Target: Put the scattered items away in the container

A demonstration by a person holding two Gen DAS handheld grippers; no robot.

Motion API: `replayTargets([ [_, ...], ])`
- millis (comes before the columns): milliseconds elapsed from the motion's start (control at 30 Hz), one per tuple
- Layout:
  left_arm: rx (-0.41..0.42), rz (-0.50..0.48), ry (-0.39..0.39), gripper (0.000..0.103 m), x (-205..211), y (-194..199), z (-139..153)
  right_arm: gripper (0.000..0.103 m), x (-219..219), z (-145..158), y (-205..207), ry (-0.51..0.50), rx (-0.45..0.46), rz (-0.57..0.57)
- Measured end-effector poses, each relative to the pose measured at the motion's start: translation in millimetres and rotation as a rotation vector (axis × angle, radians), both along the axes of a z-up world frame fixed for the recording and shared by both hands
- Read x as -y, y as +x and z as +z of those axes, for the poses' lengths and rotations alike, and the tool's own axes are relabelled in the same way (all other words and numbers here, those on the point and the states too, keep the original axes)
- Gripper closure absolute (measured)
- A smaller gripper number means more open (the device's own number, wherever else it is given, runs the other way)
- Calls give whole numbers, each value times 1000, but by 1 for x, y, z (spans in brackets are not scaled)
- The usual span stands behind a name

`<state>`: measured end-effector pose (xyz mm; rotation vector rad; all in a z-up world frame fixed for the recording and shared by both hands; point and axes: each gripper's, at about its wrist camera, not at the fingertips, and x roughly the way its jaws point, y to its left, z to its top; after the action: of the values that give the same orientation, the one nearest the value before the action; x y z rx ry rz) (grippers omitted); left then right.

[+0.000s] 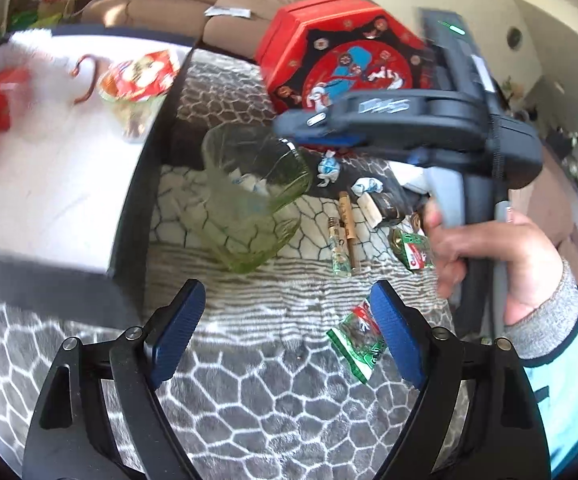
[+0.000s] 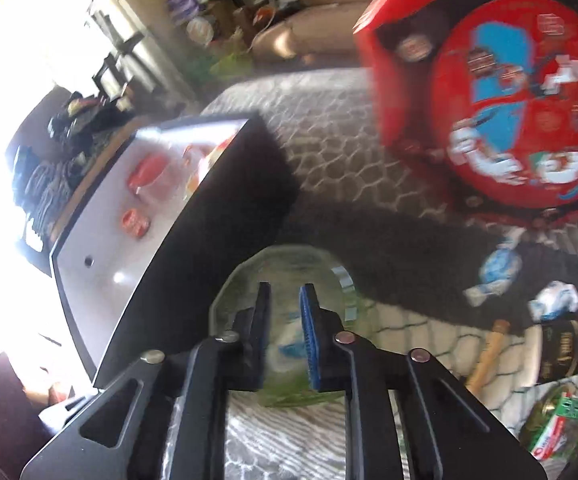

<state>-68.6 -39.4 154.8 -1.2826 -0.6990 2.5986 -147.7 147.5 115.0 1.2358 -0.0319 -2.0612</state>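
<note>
Left claw (image 1: 285, 332): my fingers stand wide apart, nothing between them, above the grey patterned rug (image 1: 249, 408).
Right claw (image 2: 285, 344): fingers close together but with a gap, pressing on nothing, poised over the mouth of the green glass jar (image 2: 241, 292).
Jar: on the rug, just beside the dark edge of the low surface (image 1: 49, 184); white and blue wrapped pieces lie inside.
Scattered items: wrapped candies (image 1: 327, 170), a small bottle (image 1: 339, 254) and green packets (image 1: 359, 342) on the rug to the jar's right.
Red box (image 1: 329, 52): behind the jar.
</note>
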Motion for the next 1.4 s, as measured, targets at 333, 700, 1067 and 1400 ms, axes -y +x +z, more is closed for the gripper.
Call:
replayTargets([
  [333, -80, -124, -39, 19, -45, -21, 27, 55, -157, -21, -67, 157, 0, -382],
  [700, -77, -135, -147, 19, -113, -159, 33, 43, -177, -67, -112, 143, 136, -394],
  [1067, 11, -56, -101, 19, -105, -217, -8, 70, -158, -79, -122, 98, 123, -315],
  [1400, 158, -84, -361, 33, -143, -268, -64, 70, -213, -2, -99, -32, -17, -407],
])
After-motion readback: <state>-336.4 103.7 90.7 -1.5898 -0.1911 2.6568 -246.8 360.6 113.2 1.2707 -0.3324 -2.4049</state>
